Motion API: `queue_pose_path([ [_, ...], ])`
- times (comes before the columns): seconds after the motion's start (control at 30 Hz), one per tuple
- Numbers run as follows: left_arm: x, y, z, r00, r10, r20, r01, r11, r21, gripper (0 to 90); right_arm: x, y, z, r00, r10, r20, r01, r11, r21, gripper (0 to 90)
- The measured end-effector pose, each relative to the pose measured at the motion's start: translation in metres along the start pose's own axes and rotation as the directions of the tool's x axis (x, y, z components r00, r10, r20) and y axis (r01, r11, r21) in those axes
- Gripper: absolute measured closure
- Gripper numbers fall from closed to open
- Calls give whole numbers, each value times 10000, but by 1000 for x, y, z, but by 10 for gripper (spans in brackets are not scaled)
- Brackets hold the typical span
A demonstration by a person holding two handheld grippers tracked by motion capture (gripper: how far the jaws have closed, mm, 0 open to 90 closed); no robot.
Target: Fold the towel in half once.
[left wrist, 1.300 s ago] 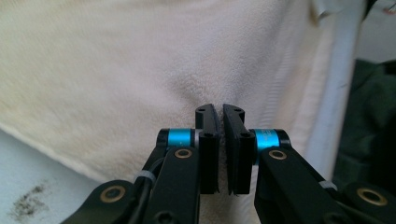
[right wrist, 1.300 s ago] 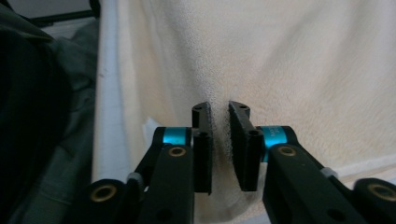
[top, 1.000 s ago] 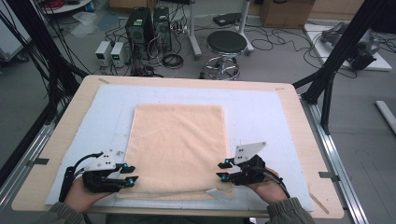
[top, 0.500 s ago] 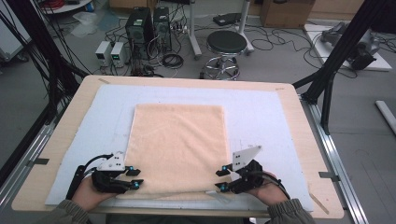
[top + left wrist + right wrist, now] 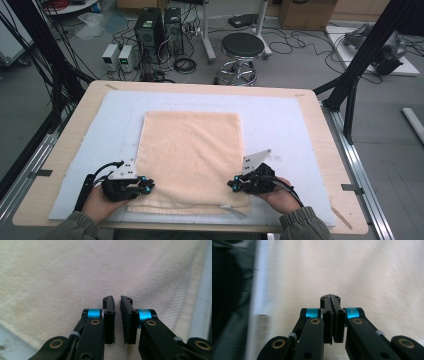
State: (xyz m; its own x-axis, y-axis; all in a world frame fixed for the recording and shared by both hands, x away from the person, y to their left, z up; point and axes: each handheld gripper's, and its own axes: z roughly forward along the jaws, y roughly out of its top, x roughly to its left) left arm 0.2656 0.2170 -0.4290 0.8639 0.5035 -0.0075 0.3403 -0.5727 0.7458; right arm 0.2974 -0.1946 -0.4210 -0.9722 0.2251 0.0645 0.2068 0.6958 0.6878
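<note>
A peach towel (image 5: 190, 150) lies flat on the pale mat (image 5: 280, 120). My left gripper (image 5: 147, 187) rests at its near left corner and my right gripper (image 5: 231, 186) at its near right edge, both pointing inward. In the left gripper view the jaws (image 5: 117, 300) have just been closing to a narrow gap filled with pale cloth, and a ridge of towel (image 5: 162, 272) runs away from the tips. In the right gripper view the jaws (image 5: 330, 298) have just been closing and meet in a thin dark line over the towel (image 5: 374, 272). I cannot tell whether cloth is caught there.
The mat covers a wooden table (image 5: 320, 130) with bare strips left and right of the towel. Beyond the far edge stand a black stool (image 5: 242, 47), computer towers (image 5: 155, 30) and loose cables. A black frame post (image 5: 360, 65) rises at the right.
Both pairs of jaws have closed at the towel's near corners. The hands have hardly shifted, and the towel lies as before.
</note>
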Motion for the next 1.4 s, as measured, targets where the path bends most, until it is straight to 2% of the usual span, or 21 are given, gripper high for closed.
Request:
queue_pose_path([
  [0.07, 2, 2, 1, 9999, -80, -133, 80, 10000, -21, 779, -6, -3, 6, 9998, 150, 138, -156, 9989, 450, 853],
  [0.1, 2, 3, 1, 9999, -53, -137, 52, 10000, -50, 773, -7, -4, 6, 9995, 327, -24, -326, 9991, 286, 819],
  [0.23, 1, 0, -3, 9998, -83, -197, 81, 9999, -139, 661, 3, -3, -12, 9988, 66, -495, -108, 9964, -839, 672],
  [0.27, 2, -1, -3, 9998, -130, -122, 128, 9999, -115, 627, 6, -4, -15, 9974, 40, -722, -103, 9961, -873, 643],
  [0.37, 3, -4, -2, 9996, -256, 103, 255, 9997, 64, 584, 12, -11, -16, 9987, -227, -462, 208, 9990, -406, 593],
  [0.47, 0, -4, 1, 9990, 22, 456, -30, 9998, 182, 752, 13, -18, -4, 9988, -420, -243, 430, 9981, 440, 658],
  [0.53, -3, -1, 0, 9992, 232, 321, -240, 9995, 223, 811, 13, -16, -2, 9979, -518, -395, 529, 9982, 287, 833],
  [0.67, 4, 5, -9, 9998, -54, 208, 62, 9992, -396, 834, 8, -6, -11, 9981, -437, -423, 430, 9989, -173, 859],
  [0.73, 14, 12, -11, 9997, -245, -86, 239, 9978, -620, 835, 0, 1, -19, 9996, -272, -107, 266, 9986, -458, 859],
  [0.8, 28, 20, -9, 9963, -659, -545, 610, 9942, -882, 833, -14, 8, -23, 9987, -99, 494, 129, 9980, -612, 856],
  [0.83, 35, 24, -5, 9931, -796, -865, 719, 9935, -879, 823, -22, 11, -23, 9959, 210, 876, -156, 9979, -623, 847],
  [0.87, 43, 26, 0, 9870, -976, -1273, 867, 9923, -886, 793, -31, 13, -20, 9918, 431, 1206, -368, 9978, -545, 827],
  [0.9, 53, 28, 8, 9764, -1343, -1693, 1235, 9897, -727, 739, -41, 13, -15, 9870, 587, 1495, -546, 9980, -315, 782],
  [0.93, 59, 27, 12, 9722, -1574, -1734, 1492, 9870, -595, 640, -52, 10, -8, 9768, 960, 1914, -964, 9953, -70, 710],
  [0.97, 64, 25, 15, 9691, -1875, -1601, 1806, 9819, -569, 624, -57, 8, -6, 9734, 1208, 1945, -1214, 9926, -85, 705],
  [1.03, 68, 22, 14, 9677, -2032, -1494, 1979, 9790, -498, 595, -65, 2, -8, 9692, 1725, 1759, -1669, 9849, -466, 683],
  [1.07, 66, 21, 11, 9707, -1894, -1477, 1828, 9815, -575, 588, -64, 2, -12, 9672, 1703, 1886, -1619, 9850, -596, 684],
  [1.17, 56, 18, -1, 9778, -1460, -1504, 1351, 9876, -804, 576, -50, 7, -25, 9741, 1116, 1969, -948, 9912, -925, 694],
  [1.23, 50, 13, -8, 9816, -1242, -1448, 1115, 9894, -932, 590, -39, 10, -29, 9829, 716, 1695, -534, 9926, -1092, 699],
  [1.37, 41, 3, -10, 9894, -878, -1156, 803, 9945, -678, 620, -29, 16, -16, 9878, -23, 1554, 116, 9982, -594, 667],
  [1.4, 40, 2, -7, 9901, -843, -1126, 777, 9951, -618, 619, -30, 16, -11, 9888, -16, 1492, 72, 9993, -371, 659],
])
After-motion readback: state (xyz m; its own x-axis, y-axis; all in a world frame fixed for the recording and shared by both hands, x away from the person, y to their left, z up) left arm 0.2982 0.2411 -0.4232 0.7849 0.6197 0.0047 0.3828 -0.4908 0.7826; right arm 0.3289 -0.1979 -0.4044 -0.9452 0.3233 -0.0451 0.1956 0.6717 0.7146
